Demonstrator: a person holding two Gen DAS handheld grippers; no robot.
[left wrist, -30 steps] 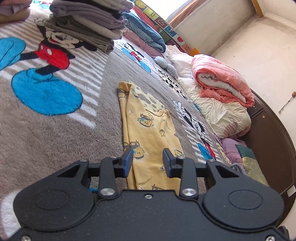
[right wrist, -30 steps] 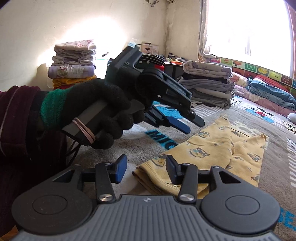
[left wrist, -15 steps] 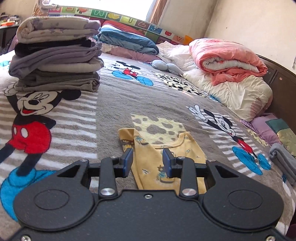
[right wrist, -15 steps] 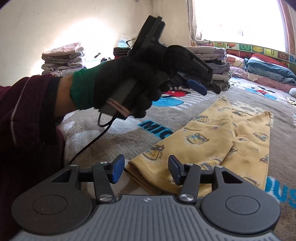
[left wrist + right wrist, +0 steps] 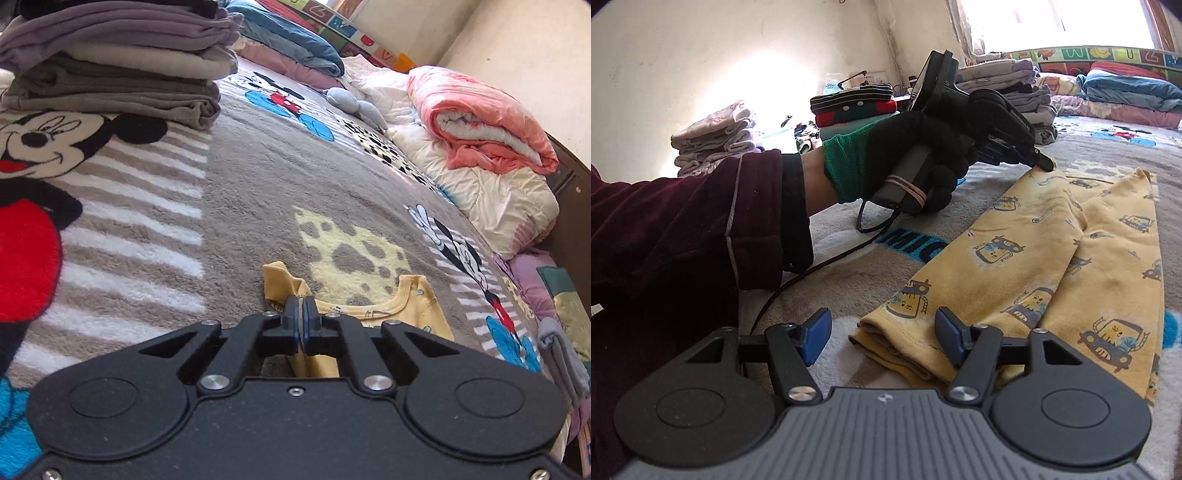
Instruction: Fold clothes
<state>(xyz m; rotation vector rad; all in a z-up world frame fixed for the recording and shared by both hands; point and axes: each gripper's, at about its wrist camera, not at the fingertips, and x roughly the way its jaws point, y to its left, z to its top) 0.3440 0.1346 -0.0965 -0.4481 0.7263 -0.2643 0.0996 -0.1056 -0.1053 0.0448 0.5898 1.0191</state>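
Observation:
A yellow garment with car prints (image 5: 1052, 258) lies folded lengthwise on the grey cartoon blanket (image 5: 842, 221). My left gripper (image 5: 303, 314) is shut on the garment's (image 5: 406, 306) far corner, with yellow cloth pinched between its blue pads. The right wrist view shows that left gripper (image 5: 1045, 164), held by a black-gloved hand (image 5: 916, 147), with its tip down on the far corner. My right gripper (image 5: 882, 339) sits at the near hem. Its jaws are opening and stand apart, the folded near corner lies between them, and the pads do not press on it.
A stack of folded grey clothes (image 5: 110, 66) stands at the far left of the bed. A rolled pink quilt (image 5: 480, 122) and white bedding lie at the right. More folded piles (image 5: 716, 136) sit by the wall. A black cable (image 5: 820, 266) trails across the blanket.
The left gripper has travelled to the garment's far corner, come down and shut on it. The right gripper's jaws have widened around the near hem.

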